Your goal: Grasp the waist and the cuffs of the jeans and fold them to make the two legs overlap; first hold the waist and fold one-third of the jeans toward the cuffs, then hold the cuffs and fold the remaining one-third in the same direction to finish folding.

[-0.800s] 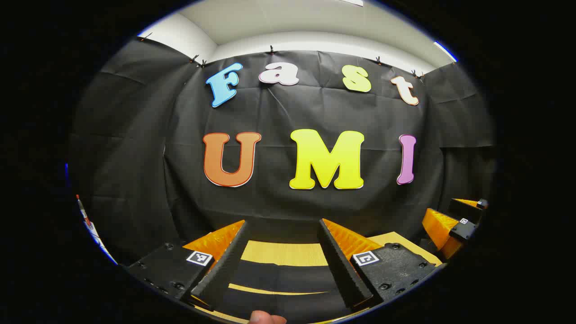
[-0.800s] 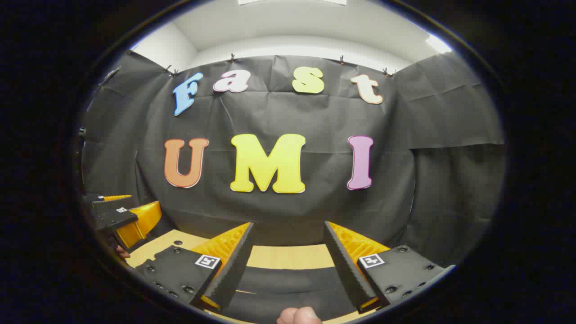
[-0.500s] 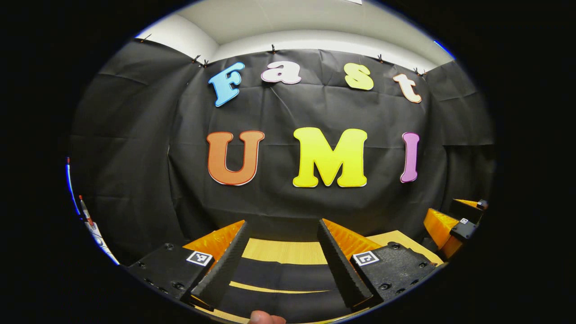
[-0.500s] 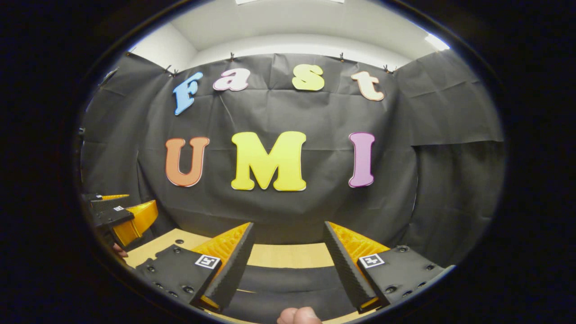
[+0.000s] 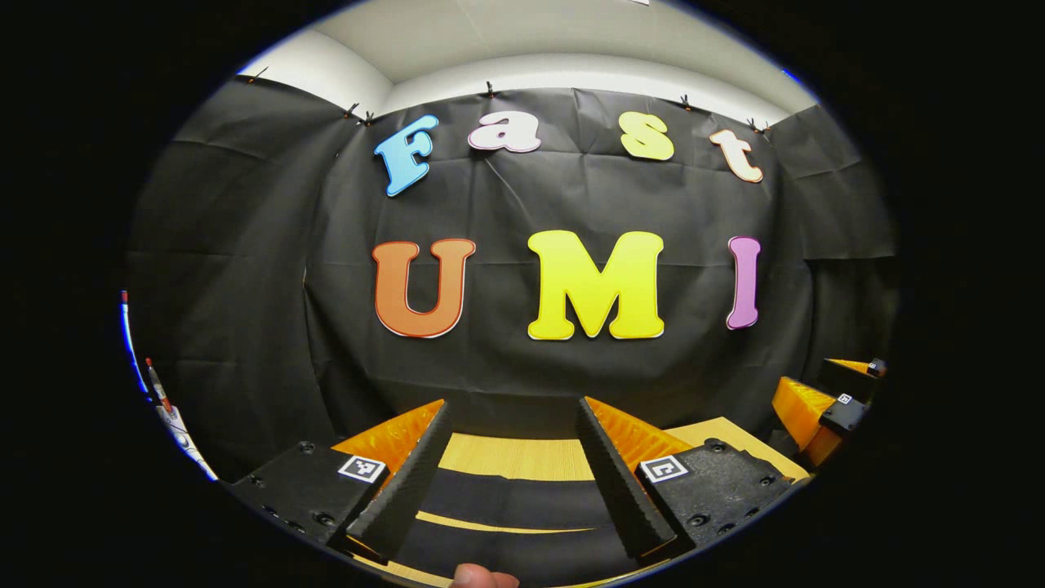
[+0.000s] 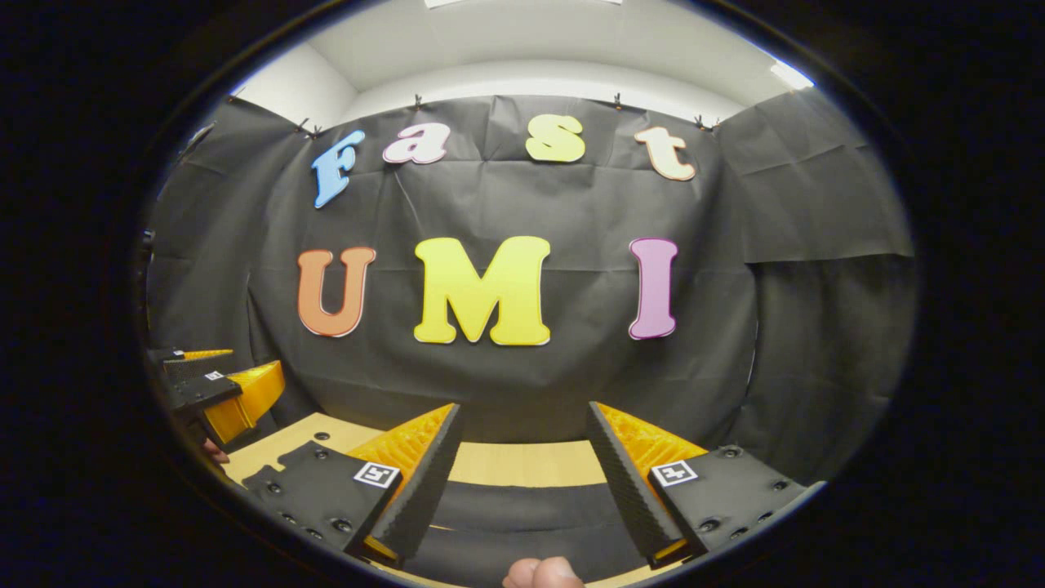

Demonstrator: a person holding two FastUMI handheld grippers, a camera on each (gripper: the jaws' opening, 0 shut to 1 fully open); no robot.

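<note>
The dark jeans (image 5: pixel 506 500) lie flat on the wooden table (image 5: pixel 514 456), low in the left gripper view, with a thin strip of table showing between two dark bands of cloth. My left gripper (image 5: pixel 513 407) hovers above them, open, nothing between its fingers. In the right gripper view the jeans (image 6: pixel 522 510) lie below my right gripper (image 6: pixel 523 408), which is open and empty too. Each gripper appears at the other view's edge: the right gripper (image 5: pixel 824 408) and the left gripper (image 6: pixel 220 392).
The booth's black cloth wall (image 5: pixel 571 367) stands close behind the table's far edge. A person's fingertip (image 5: pixel 482 576) shows at the bottom of the left gripper view, and another fingertip (image 6: pixel 543 572) in the right gripper view. A thin red-and-white object (image 5: pixel 159 392) hangs at far left.
Both views have drifted only slightly against the wall. Both grippers stay open above the jeans, and the cloth has not moved.
</note>
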